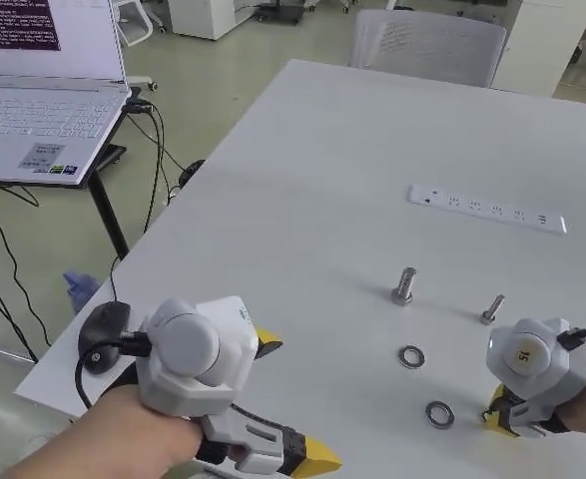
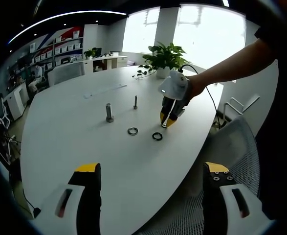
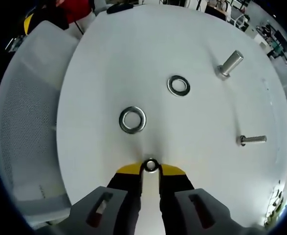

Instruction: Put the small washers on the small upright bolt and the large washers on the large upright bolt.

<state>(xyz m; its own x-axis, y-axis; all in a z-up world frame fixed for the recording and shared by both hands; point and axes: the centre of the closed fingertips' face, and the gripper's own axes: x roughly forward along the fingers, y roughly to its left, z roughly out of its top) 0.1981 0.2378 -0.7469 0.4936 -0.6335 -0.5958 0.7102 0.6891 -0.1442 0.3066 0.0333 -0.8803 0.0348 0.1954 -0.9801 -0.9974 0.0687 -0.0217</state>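
On the white table [image 1: 302, 200] the large bolt [image 1: 403, 285] [image 3: 230, 63] and the thinner small bolt [image 1: 491, 309] [image 3: 252, 139] stand upright. Two large washers [image 1: 411, 356] [image 1: 439, 413] lie flat in front of them, also seen as large washers [image 3: 178, 85] [image 3: 132, 119] in the right gripper view. My right gripper [image 3: 151, 169] [image 1: 494, 409] is low over the table near the closer washer, shut on a small washer [image 3: 151, 165] at its yellow tips. My left gripper [image 1: 293, 404] [image 2: 152, 171] hovers open and empty at the table's near left corner.
A white power strip [image 1: 487, 210] lies beyond the bolts. A laptop [image 1: 33, 110] sits on a stand left of the table, with cables below. A mesh chair [image 1: 427, 45] stands at the far end. The table's left edge [image 1: 123, 269] runs close to my left gripper.
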